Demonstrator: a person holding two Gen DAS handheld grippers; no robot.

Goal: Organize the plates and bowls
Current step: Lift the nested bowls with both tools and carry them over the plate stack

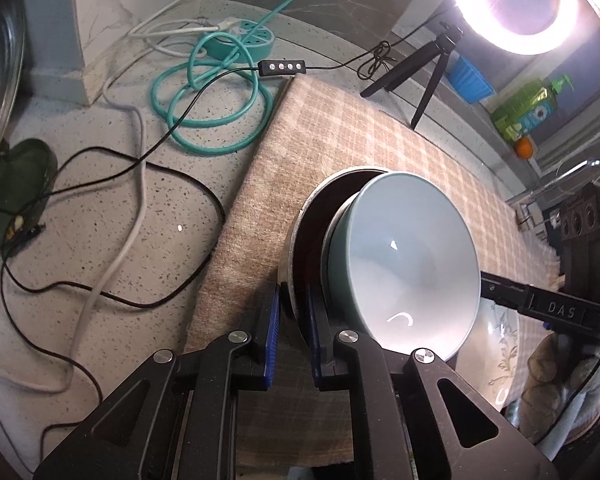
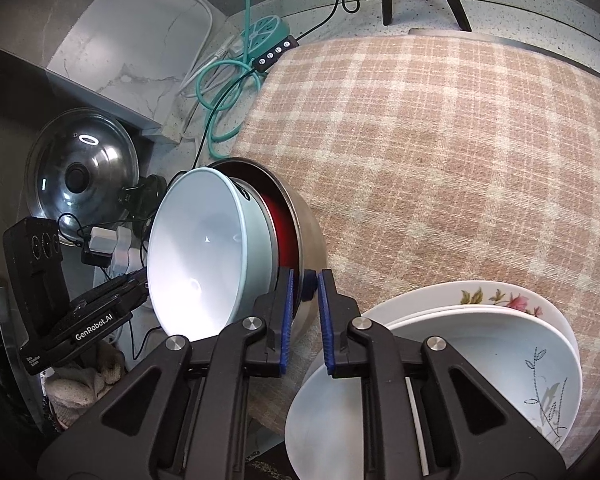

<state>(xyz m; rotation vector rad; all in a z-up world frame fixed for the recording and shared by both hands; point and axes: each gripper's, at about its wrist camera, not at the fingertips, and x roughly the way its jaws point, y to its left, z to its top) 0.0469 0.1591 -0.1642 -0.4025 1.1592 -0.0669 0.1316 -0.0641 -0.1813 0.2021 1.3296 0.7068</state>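
Both of my grippers pinch the rim of the same steel bowl (image 1: 296, 236), which is red inside and carries a pale blue bowl (image 1: 404, 264) nested in it. My left gripper (image 1: 293, 320) has its blue pads pressed on the rim from one side, and my right gripper (image 2: 304, 300) clamps the rim from the opposite side. The pair hangs tilted above the plaid cloth (image 2: 460, 152) on the tabletop, with its mouth turned toward a stack of white floral plates and dishes (image 2: 500, 332) lying just beside it.

The risk I see is the blue bowl: I judge it sits loose in the steel one, so at this tilt it could slide out and strike the plates or the cloth. A thin metal rim under flat pads may also twist if my two hands pull unevenly.

I cannot tell whether the steel bowl's base touches the cloth, since my own fingers hide it. How many dishes make the stack is unclear, and its near edge is cut off.
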